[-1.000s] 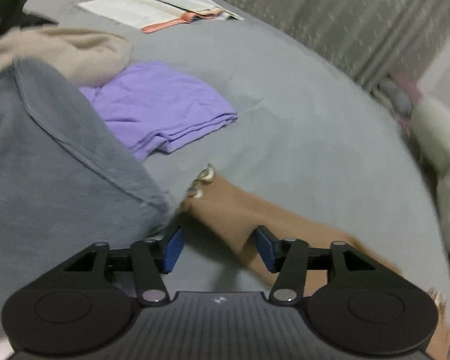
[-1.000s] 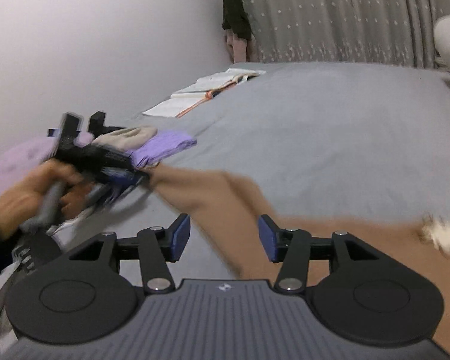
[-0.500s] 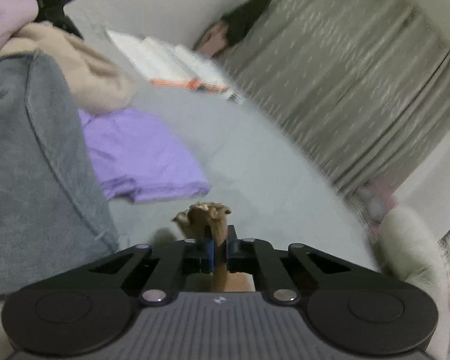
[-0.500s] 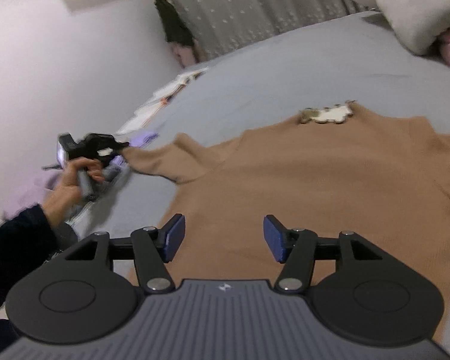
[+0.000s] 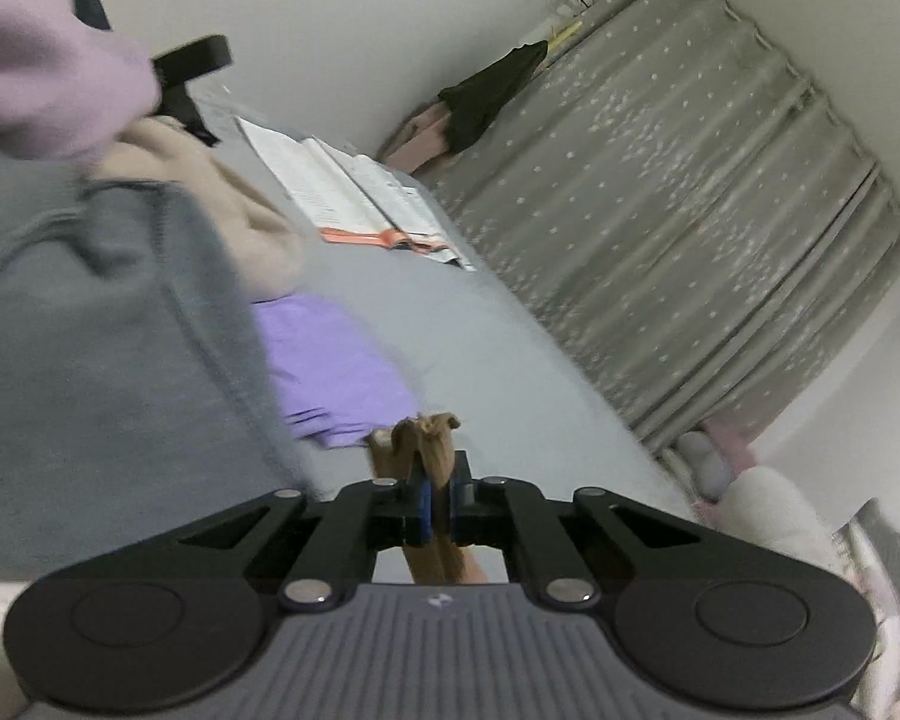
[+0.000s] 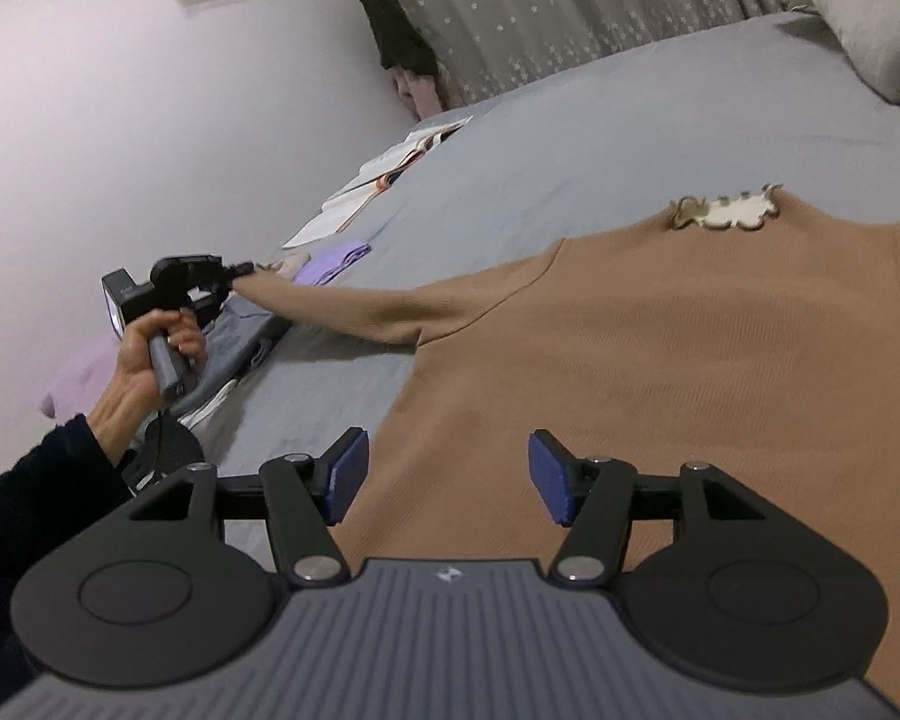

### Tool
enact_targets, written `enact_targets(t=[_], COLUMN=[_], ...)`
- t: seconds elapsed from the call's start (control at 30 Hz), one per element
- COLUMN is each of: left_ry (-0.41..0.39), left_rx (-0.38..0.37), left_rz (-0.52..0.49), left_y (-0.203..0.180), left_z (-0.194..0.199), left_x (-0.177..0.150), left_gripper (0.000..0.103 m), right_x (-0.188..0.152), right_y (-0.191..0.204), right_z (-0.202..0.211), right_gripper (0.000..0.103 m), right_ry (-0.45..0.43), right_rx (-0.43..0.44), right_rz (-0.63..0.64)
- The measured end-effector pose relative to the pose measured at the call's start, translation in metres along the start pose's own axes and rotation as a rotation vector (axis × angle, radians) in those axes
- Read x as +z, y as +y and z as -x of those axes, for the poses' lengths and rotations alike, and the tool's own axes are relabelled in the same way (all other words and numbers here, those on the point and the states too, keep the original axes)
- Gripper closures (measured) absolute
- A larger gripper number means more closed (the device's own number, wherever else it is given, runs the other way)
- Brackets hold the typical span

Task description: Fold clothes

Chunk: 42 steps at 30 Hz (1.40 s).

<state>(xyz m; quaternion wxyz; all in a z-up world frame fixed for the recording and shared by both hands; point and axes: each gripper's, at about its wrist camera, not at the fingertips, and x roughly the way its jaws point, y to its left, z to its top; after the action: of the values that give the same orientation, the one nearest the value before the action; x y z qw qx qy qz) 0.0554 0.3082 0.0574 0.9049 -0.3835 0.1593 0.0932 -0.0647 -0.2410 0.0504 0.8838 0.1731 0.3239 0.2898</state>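
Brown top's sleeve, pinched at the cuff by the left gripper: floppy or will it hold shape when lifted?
Likely floppy: the sleeve sags between the left gripper and the shoulder. Probably light: the cuff bunches thin between the shut fingers. The brown top lies flat on the bed, so it will probably drag along rather than lift whole.

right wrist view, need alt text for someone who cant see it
A tan sweater lies flat on a grey bed, its sleeve pulled out to the side by the left gripper, shut on the cuff. The right gripper hovers open over the sweater's lower part. An open book lies by the wall.
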Motion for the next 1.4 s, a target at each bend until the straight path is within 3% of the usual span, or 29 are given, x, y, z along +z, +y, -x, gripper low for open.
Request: enact_targets(t=[0.23,0.4,0.53,0.6,0.63,0.7,0.8,0.83,0.9,0.93,1.0,1.13,1.23,1.3,1.33,1.37,1.4], left_ry=[-0.009,-0.031,-0.098,-0.091,-0.034,0.092,0.313,0.380,0.592,0.648,0.702,0.761,0.725,0.702,0.694,0.688,0.690], left_rx=[0.041,0.053,0.049,0.021,-0.010,-0.068,-0.106,-0.115,-0.151,-0.161,-0.173,-0.191,-0.193,-0.184,-0.180,-0.177,-0.174], left_rz=[-0.002,0.104,0.126,0.131,0.101,0.025,-0.169,-0.220,-0.357,-0.399,-0.466,-0.480,-0.491,-0.473,-0.461,-0.458,-0.467], left_y=[0.003,0.013,0.009,0.000,-0.009,-0.030,-0.064,-0.072,-0.089,-0.092,-0.094,-0.084,-0.078,-0.074,-0.073,-0.073,-0.073], left_z=[-0.003,0.020,0.058,0.088,0.097,0.112,0.123,0.128,0.149,0.157,0.174,0.197,0.204,0.205,0.205,0.206,0.206], left_x=[-0.006,0.001,0.018,0.024,0.017,0.001,-0.053,-0.077,-0.150,-0.173,-0.205,-0.242,-0.252,-0.255,-0.256,-0.258,-0.263], left_gripper=[0.098,0.097,0.092,0.086,0.084,0.068,0.063,0.063,0.063,0.063,0.062,0.052,0.049,0.050,0.054,0.084,0.088], right_x=[-0.003,-0.002,0.010,0.011,0.009,-0.002,-0.033,-0.050,-0.080,-0.096,-0.125,-0.165,-0.189,-0.190,-0.190,-0.189,-0.190], right_y=[-0.007,0.000,-0.015,-0.023,-0.028,-0.038,-0.051,-0.055,-0.064,-0.066,-0.068,-0.066,-0.051,-0.034,-0.027,-0.023,-0.021], right_z=[0.000,0.008,0.046,0.068,0.079,0.105,0.143,0.158,0.180,0.190,0.205,0.214,0.204,0.191,0.186,0.183,0.181], right_gripper=[0.030,0.029,0.022,0.017,0.014,0.014,0.014,0.013,0.013,0.013,0.013,0.013,0.014,0.019,0.029,0.042,0.084], right_ry=[0.000,0.022,-0.075,-0.111,-0.124,-0.145,-0.164,-0.168,-0.165,-0.155,-0.137,-0.142,-0.104,-0.063,-0.052,-0.046,-0.040], right_rx=[-0.023,-0.041,-0.085,-0.130,-0.150,-0.193,-0.245,-0.248,-0.245,-0.230,-0.183,-0.089,-0.098,-0.184,-0.215,-0.235,-0.236], right_rz=[-0.027,0.012,-0.039,-0.059,-0.077,-0.135,-0.236,-0.281,-0.358,-0.390,-0.449,-0.549,-0.511,-0.388,-0.350,-0.326,-0.318])
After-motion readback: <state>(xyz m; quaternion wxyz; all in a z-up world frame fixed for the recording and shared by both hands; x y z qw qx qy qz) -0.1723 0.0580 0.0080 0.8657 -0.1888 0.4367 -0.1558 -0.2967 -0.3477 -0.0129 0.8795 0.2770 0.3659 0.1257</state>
